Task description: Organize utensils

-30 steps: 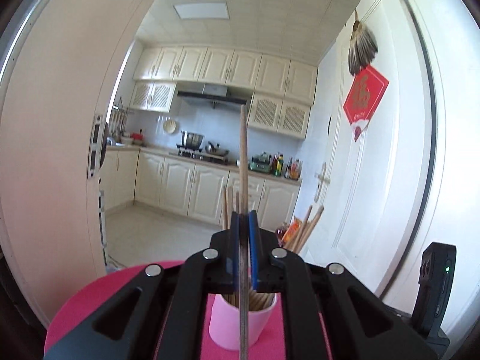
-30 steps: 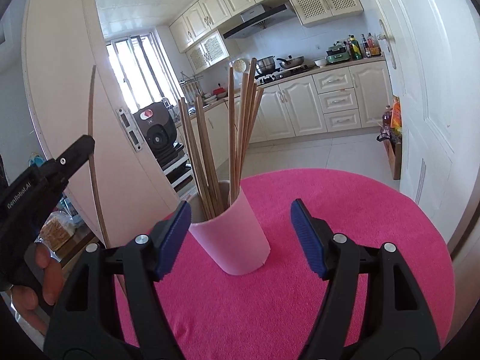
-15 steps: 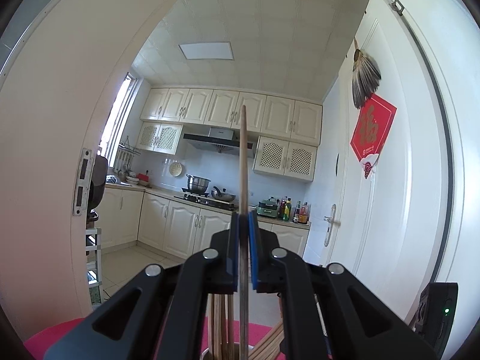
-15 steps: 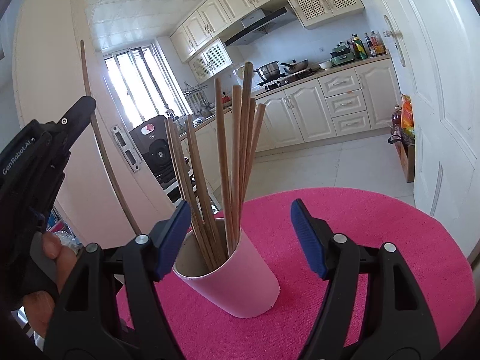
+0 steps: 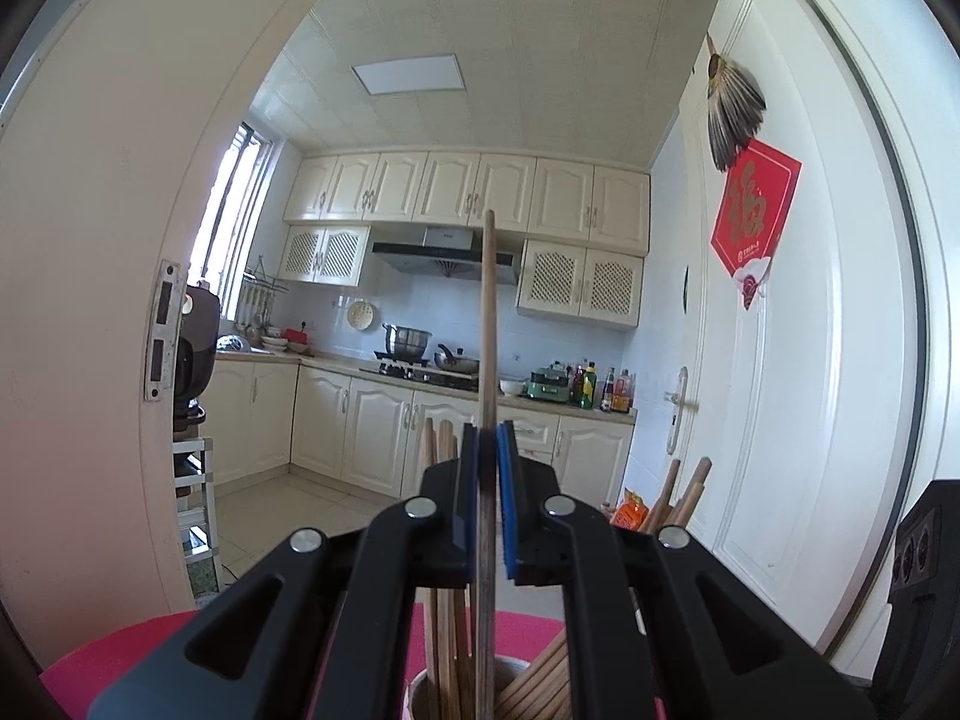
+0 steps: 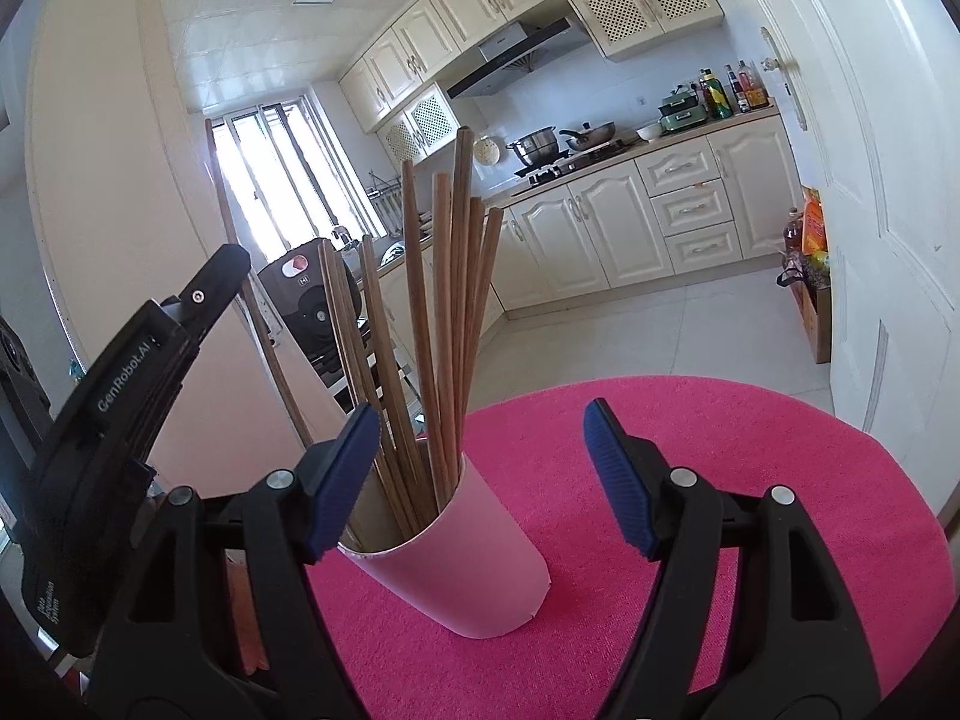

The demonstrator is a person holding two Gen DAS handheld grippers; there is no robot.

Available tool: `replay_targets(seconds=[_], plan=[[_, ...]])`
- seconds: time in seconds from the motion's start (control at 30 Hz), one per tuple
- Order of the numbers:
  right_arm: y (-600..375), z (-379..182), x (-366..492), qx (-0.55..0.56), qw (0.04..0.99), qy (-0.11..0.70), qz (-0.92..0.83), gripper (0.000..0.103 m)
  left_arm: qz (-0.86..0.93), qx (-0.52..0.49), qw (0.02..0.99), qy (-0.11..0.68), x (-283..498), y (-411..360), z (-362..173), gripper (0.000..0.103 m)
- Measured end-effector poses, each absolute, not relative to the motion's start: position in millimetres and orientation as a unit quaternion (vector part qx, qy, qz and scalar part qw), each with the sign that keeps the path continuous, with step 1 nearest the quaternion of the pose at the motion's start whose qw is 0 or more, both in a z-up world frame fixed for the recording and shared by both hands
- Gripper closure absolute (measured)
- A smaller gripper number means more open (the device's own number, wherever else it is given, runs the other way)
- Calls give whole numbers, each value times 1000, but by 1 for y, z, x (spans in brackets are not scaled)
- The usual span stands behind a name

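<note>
At the far left of the right wrist view we see our left tool [image 6: 231, 267], black with blue pads, holding one long thin brown wooden chopstick [image 6: 252, 300] upright beside the pink paper cup [image 6: 474, 564]. In the left wrist view its jaws are opening a little, yet the pads still press on this chopstick [image 5: 487, 360], whose lower end reaches down into the cup mouth [image 5: 510, 669]. Further right, the cup stands tilted on the round pink cloth-covered surface [image 6: 750, 438], and a bundle of brown wooden chopsticks [image 6: 444, 312] fans up out of it. Our right tool [image 6: 483, 480] hovers with its blue pads well apart, the left pad just in front of the cup rim, gripping nothing.
</note>
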State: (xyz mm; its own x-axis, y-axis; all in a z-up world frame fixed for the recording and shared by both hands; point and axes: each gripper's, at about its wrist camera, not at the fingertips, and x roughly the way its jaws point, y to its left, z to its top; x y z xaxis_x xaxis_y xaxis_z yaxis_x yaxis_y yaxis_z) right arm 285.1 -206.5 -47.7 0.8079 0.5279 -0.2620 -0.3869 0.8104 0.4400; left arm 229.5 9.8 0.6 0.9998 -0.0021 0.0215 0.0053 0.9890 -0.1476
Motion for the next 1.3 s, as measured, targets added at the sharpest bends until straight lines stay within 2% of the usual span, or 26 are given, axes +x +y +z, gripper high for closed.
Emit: replay_targets(seconds=[0.1, 0.23, 0.43, 0.67, 0.93, 1.3], plan=[[-206, -47, 283, 186, 933, 190, 243, 33, 4, -72, 997, 15, 226, 14, 0, 63], [-204, -41, 274, 180, 936, 186, 237, 33, 18, -61, 997, 37, 215, 21, 1, 50], [-203, -33, 247, 156, 945, 180, 224, 33, 40, -54, 994, 86, 199, 29, 4, 42], [-210, -11, 205, 135, 956, 159, 205, 33, 46, -44, 992, 106, 163, 30, 14, 39], [-209, 15, 146, 93, 971, 122, 181, 32, 38, -33, 994, 97, 114, 23, 34, 29], [-204, 38, 84, 48, 985, 77, 148, 27, 35, -29, 996, 82, 58, 17, 57, 28]])
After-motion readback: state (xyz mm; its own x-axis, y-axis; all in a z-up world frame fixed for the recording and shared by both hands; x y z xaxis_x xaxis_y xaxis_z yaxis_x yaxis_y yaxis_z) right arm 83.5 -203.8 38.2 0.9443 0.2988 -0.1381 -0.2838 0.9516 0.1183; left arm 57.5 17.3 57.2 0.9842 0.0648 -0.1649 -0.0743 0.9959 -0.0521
